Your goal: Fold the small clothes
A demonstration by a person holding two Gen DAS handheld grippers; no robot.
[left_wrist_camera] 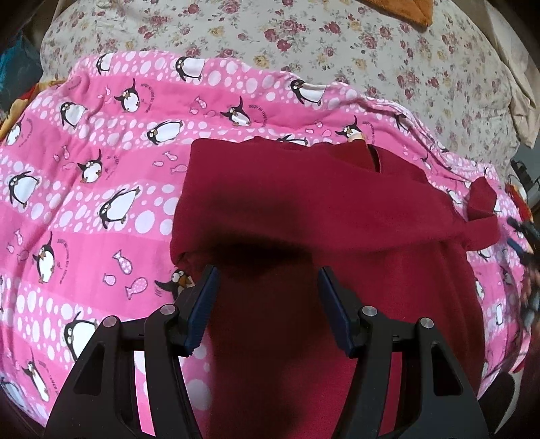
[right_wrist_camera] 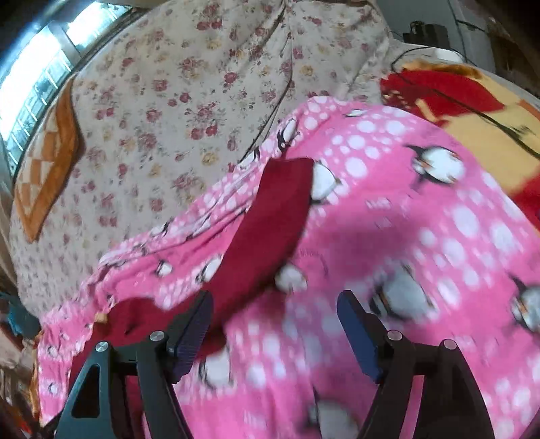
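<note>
A dark red small garment [left_wrist_camera: 314, 209] lies spread on a pink penguin-print blanket [left_wrist_camera: 101, 175]. Its left side looks folded in, and a sleeve [left_wrist_camera: 479, 206] sticks out to the right. My left gripper [left_wrist_camera: 266, 280] is open and empty, low over the garment's near part. In the right wrist view the red sleeve [right_wrist_camera: 270, 219] lies stretched across the pink blanket [right_wrist_camera: 405, 236]. My right gripper [right_wrist_camera: 275, 304] is open and empty, just above the blanket at the sleeve's near end. The view is blurred by motion. The right gripper's blurred tip shows at the left view's right edge [left_wrist_camera: 523, 236].
A floral sheet [left_wrist_camera: 337, 50] covers the bed beyond the blanket. An orange cloth [left_wrist_camera: 408, 10] lies at the far edge. A red and yellow blanket [right_wrist_camera: 472, 108] lies at the right. A bright window [right_wrist_camera: 40, 81] is at the far left.
</note>
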